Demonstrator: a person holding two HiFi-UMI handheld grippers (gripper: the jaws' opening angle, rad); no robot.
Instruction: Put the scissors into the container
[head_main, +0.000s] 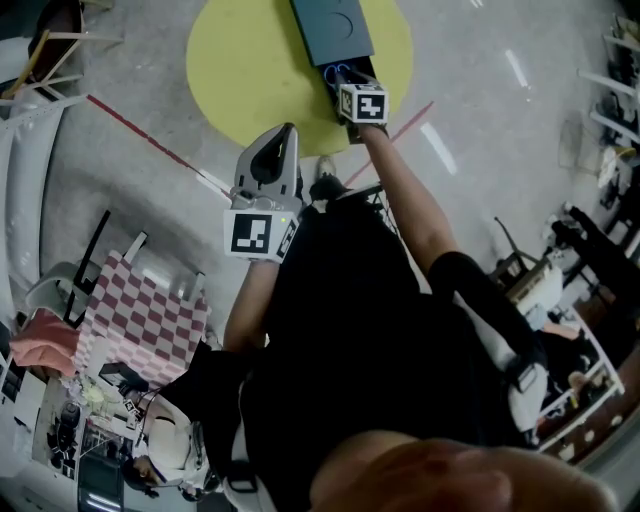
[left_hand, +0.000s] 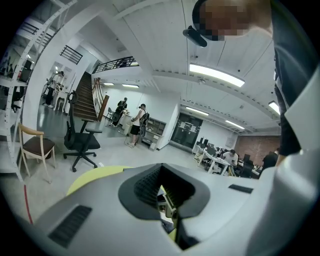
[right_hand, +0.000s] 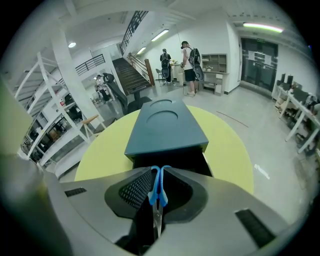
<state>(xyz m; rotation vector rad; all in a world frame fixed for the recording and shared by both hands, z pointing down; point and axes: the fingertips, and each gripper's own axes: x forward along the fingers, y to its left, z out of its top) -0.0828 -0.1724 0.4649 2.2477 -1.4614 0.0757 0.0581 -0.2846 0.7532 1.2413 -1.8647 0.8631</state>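
A dark blue-grey box, the container (right_hand: 167, 127), lies on a round yellow table (right_hand: 227, 150) with its open end toward my right gripper (right_hand: 156, 187). That gripper is shut on the scissors (right_hand: 157, 197). Their blue handles point forward at the opening and the metal blades run back between the jaws. In the head view the right gripper (head_main: 347, 78) is at the near end of the container (head_main: 332, 30), with the scissors' blue handles (head_main: 343, 71) at its tip. My left gripper (head_main: 283, 140) is held up closer to me, off the table, shut with nothing in it.
The yellow table (head_main: 240, 70) stands on a grey floor crossed by a red line (head_main: 140, 135). A red-checked cloth (head_main: 140, 320) lies at lower left. The left gripper view shows an office chair (left_hand: 80, 142), a wooden chair (left_hand: 35, 147) and people standing far off.
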